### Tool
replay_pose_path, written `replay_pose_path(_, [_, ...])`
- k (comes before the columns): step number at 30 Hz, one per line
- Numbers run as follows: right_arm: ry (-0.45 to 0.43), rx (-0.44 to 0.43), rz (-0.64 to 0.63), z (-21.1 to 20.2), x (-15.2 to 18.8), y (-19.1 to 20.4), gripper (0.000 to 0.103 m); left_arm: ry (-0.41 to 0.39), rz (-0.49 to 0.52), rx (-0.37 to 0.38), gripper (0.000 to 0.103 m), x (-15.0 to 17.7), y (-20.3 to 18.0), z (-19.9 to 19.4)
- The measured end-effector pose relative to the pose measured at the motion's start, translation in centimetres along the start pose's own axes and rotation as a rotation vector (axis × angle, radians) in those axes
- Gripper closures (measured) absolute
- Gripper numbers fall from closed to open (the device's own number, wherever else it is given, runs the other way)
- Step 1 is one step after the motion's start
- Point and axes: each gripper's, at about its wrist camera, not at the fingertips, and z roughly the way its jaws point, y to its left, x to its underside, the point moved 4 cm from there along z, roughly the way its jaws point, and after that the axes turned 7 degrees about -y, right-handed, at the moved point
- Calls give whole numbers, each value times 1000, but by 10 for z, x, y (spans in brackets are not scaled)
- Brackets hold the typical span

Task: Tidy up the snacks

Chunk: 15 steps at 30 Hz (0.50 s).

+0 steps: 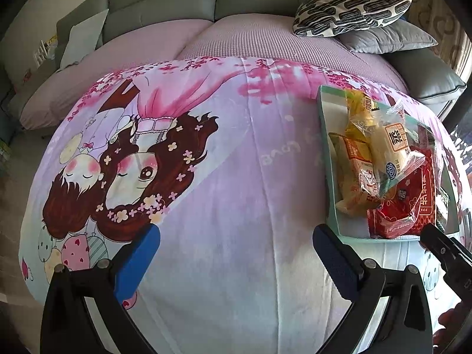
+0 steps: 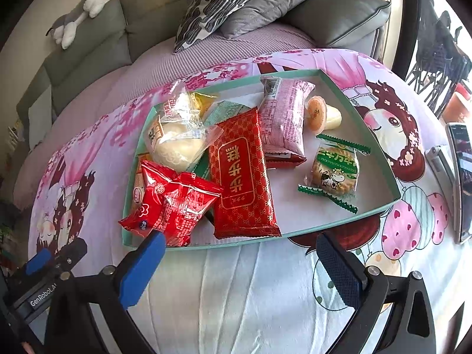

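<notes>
A shallow teal-rimmed tray [image 2: 339,224] lies on a cartoon-print cloth and holds several snacks: a crinkled red packet [image 2: 174,203] over its near-left rim, a long red packet [image 2: 242,174], a pink packet [image 2: 283,118], a clear-wrapped white bun [image 2: 177,138], a green-wrapped biscuit [image 2: 334,171] and an orange jelly cup [image 2: 317,109]. My right gripper [image 2: 239,268] is open and empty just in front of the tray. My left gripper [image 1: 236,259] is open and empty over bare cloth, left of the tray [image 1: 327,159]. The left gripper also shows in the right wrist view [image 2: 56,256].
A phone [image 2: 461,177] lies on the cloth right of the tray. Behind the table is a grey sofa [image 1: 165,3] with a patterned cushion [image 1: 351,8] and a grey cushion [image 1: 389,39]. A plush toy [image 2: 79,11] rests on the sofa back.
</notes>
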Motion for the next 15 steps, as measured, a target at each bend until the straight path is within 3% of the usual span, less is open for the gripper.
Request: replay_pose_path(15, [14, 1, -8, 3, 2, -1, 0, -39, 7, -5, 0, -3, 0, -5])
